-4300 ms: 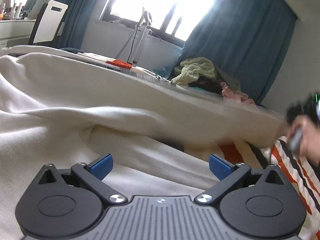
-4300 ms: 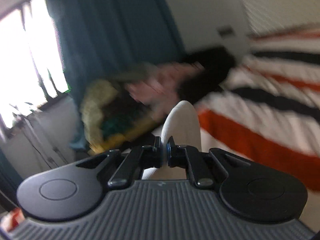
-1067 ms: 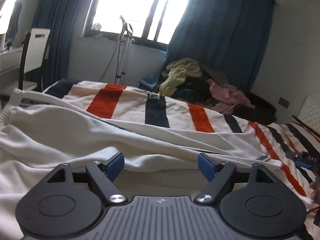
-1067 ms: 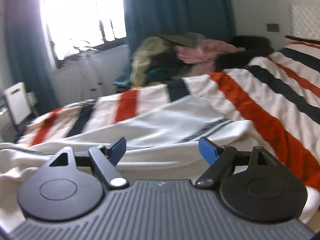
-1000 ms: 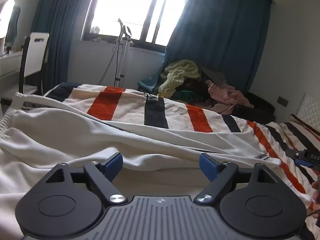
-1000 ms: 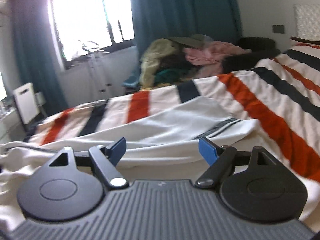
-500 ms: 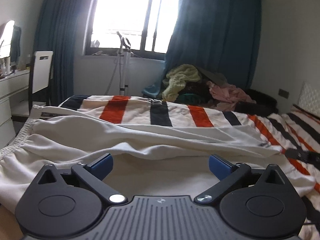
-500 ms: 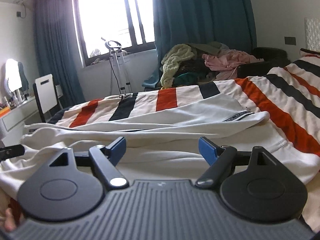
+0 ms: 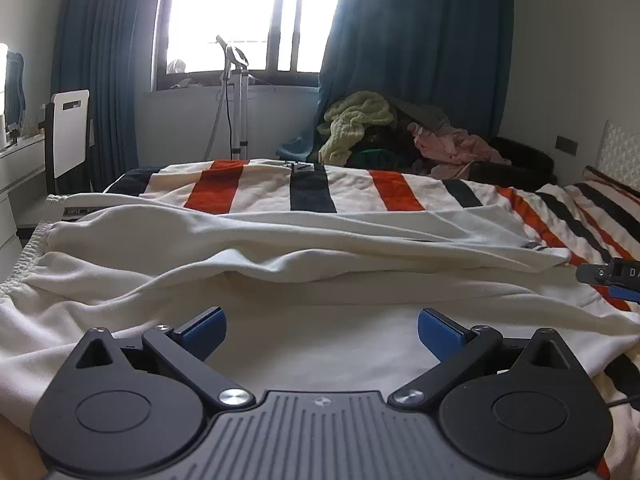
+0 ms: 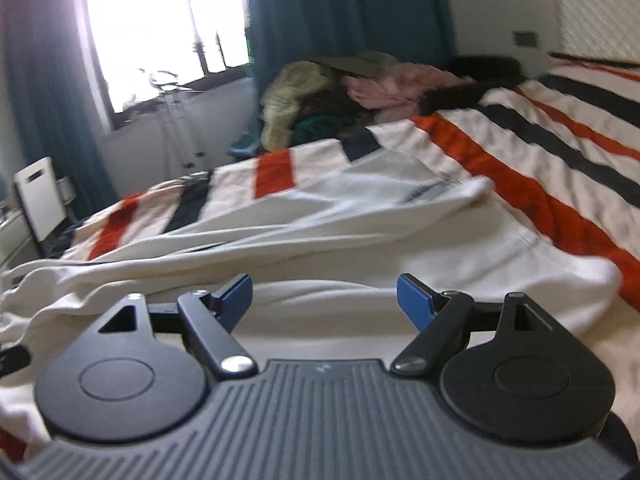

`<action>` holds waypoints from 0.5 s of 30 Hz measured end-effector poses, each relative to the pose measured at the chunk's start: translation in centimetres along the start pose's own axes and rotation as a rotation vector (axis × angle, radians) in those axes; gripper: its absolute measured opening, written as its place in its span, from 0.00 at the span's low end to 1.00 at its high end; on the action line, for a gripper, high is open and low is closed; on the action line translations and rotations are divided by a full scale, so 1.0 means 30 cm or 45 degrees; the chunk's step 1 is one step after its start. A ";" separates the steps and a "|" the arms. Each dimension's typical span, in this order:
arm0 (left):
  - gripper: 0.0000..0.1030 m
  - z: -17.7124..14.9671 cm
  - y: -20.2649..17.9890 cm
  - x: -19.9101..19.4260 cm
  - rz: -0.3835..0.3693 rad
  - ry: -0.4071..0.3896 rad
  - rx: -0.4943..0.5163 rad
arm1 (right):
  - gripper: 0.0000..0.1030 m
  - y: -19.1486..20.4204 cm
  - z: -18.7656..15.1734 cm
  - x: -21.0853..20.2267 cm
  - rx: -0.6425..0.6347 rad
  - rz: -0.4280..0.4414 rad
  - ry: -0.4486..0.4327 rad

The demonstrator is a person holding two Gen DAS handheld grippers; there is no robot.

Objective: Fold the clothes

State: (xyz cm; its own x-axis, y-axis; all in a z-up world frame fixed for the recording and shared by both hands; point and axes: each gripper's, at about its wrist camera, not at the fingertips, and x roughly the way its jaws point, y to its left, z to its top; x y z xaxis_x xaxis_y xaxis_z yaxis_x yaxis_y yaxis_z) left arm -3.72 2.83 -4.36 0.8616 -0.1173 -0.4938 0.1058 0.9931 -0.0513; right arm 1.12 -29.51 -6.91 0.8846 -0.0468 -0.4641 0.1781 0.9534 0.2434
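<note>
A cream-white garment (image 9: 280,256) lies spread and rumpled across the striped bed, its elastic waistband at the left edge. It also shows in the right wrist view (image 10: 320,216), with a dark trim strip near its far end. My left gripper (image 9: 322,330) is open and empty, just above the garment's near part. My right gripper (image 10: 324,294) is open and empty above the garment's near edge. The tip of the right gripper also shows at the right edge of the left wrist view (image 9: 612,276).
The bed cover (image 9: 312,188) has orange, black and cream stripes. A pile of clothes (image 9: 400,136) sits beyond the bed by blue curtains. A metal stand (image 9: 238,100) is under the window. A white chair (image 9: 70,132) stands at the left.
The right gripper let go of the white cloth it was shut on and now stands open. Both grippers have drawn back, so more of the garment and bed shows. The right view has swung and blurred.
</note>
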 end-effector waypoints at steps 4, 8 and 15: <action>1.00 0.000 0.015 0.009 0.002 0.018 -0.026 | 0.79 -0.048 -0.002 0.024 0.075 -0.069 0.050; 1.00 -0.006 0.029 0.019 0.038 0.046 -0.034 | 0.79 -0.159 0.000 0.046 0.311 -0.109 0.108; 1.00 -0.018 0.045 0.064 0.136 0.144 -0.020 | 0.79 -0.350 0.012 0.040 0.652 -0.221 0.120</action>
State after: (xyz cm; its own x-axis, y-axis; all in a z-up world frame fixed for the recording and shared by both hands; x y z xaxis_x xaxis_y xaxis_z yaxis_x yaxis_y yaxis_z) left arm -2.19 3.94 -5.86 0.8060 -0.0101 -0.5918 0.0080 0.9999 -0.0062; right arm 0.46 -39.68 -9.72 0.7851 -0.1409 -0.6031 0.5260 0.6658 0.5292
